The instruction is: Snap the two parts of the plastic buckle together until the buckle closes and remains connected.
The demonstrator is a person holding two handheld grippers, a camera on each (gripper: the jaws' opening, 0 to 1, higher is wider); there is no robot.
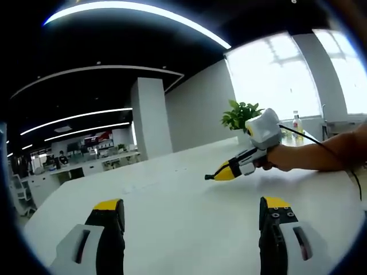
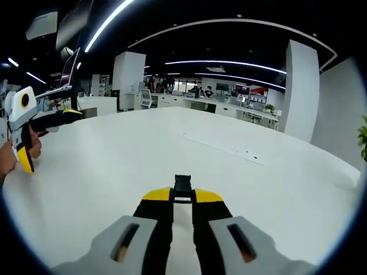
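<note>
Black buckle piece (image 2: pixel 182 187) pinched tight in my right gripper (image 2: pixel 182 197) above the table (image 2: pixel 114 160); left gripper (image 1: pixel 192 215) hovers wide open, empty.

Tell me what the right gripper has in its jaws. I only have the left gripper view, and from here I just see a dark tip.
Observer: In the right gripper view, the right gripper is shut on a small black buckle part.
Operator: Is it gripped squarely or hanging off one side?
Observer: It sits centred between the two yellow-tipped jaws, its squared end standing out past the tips over the white table.
</note>
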